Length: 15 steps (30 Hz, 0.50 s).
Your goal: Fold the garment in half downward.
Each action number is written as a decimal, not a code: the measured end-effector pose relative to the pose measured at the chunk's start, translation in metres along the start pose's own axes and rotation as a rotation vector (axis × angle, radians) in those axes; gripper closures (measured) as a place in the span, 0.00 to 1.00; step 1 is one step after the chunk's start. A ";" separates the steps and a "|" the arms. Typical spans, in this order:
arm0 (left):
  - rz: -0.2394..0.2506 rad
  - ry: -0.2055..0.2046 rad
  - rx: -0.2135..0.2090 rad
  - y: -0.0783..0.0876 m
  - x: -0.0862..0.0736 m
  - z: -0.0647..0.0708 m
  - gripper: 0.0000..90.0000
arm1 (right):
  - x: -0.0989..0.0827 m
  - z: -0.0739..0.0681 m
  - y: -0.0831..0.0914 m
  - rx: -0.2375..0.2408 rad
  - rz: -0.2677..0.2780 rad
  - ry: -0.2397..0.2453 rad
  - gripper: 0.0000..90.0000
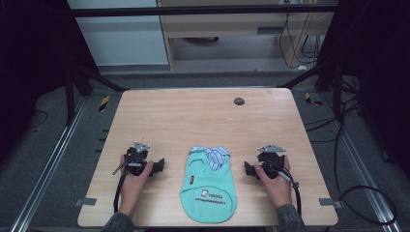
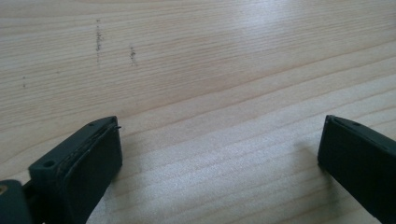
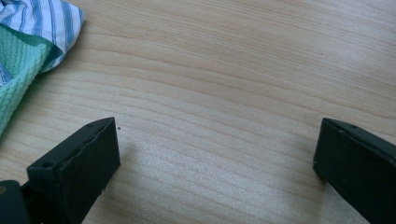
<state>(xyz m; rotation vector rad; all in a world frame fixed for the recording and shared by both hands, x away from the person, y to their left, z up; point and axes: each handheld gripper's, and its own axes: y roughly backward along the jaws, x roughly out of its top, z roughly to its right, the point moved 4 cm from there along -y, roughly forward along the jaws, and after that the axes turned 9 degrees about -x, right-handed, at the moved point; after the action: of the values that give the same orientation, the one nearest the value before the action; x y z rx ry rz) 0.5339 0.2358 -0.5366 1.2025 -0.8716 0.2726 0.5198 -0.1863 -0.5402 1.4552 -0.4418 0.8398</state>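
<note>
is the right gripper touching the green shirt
Apart. The high view shows bare table between the right gripper and the green shirt; its jaws stand open.

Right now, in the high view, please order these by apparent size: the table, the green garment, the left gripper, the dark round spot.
1. table
2. green garment
3. left gripper, partly hidden by the hand
4. dark round spot

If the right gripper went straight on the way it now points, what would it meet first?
Probably bare tabletop. The right gripper, jaws open and empty, looks down along the wood; the green shirt's striped collar lies off to one side, likely outside its line.
</note>
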 end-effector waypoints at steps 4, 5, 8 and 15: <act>-0.005 -0.016 -0.011 0.001 -0.001 0.002 0.00 | 0.000 0.000 0.000 0.005 0.001 0.001 0.01; -0.005 -0.016 -0.011 0.001 -0.001 0.002 0.00 | 0.000 0.000 0.000 0.005 0.001 0.001 0.01; -0.003 -0.027 -0.019 0.002 -0.002 0.004 0.00 | 0.000 0.000 0.000 0.001 0.003 0.005 0.01; 0.001 -0.049 -0.047 0.004 -0.001 0.012 0.05 | 0.000 0.000 0.000 0.004 0.005 0.009 0.02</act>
<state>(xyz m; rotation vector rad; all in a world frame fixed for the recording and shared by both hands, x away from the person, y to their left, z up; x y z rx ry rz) 0.5256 0.2267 -0.5339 1.1691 -0.9165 0.2232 0.5197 -0.1862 -0.5399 1.4539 -0.4367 0.8514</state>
